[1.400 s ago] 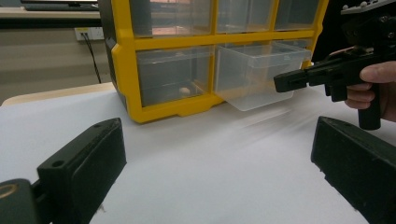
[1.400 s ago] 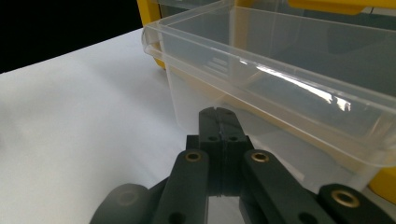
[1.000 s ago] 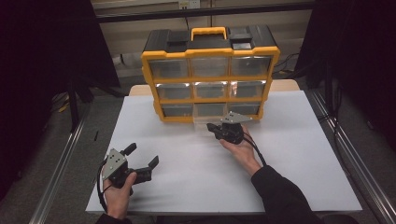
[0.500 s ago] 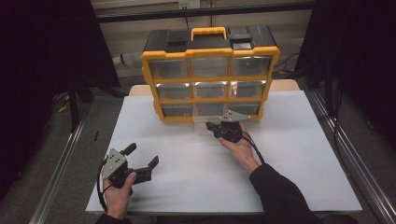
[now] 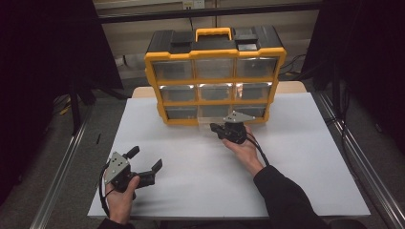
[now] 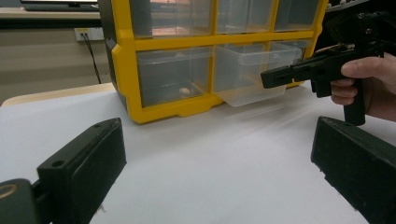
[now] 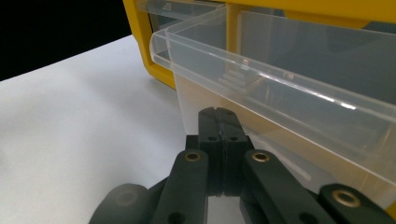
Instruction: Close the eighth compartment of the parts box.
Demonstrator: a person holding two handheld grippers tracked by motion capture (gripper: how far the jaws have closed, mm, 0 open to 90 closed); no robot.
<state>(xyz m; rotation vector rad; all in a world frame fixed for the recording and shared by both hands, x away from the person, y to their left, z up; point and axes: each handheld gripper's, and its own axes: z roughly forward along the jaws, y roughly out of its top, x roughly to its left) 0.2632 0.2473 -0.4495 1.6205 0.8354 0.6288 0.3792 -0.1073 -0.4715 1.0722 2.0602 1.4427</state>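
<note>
Drawer half out, right gripper closed at its front

Left gripper (image 5: 143, 164) sits lower left of the high view, jaws spread wide, nothing between them, resting near the table's (image 5: 305, 191) front edge. Mid frame, the right gripper (image 5: 220, 129) has its jaws pressed fully together, tips at the front lip of the clear drawer (image 6: 250, 74); whether they pinch the lip or just touch it, cannot tell. That drawer is the bottom-middle one of the yellow cabinet (image 5: 215, 76), centre back of the table, and sticks out partway. Step looks like opening or closing the drawer. Next move likely needs a straight pull or push along the drawer's slide, no twisting.
</note>
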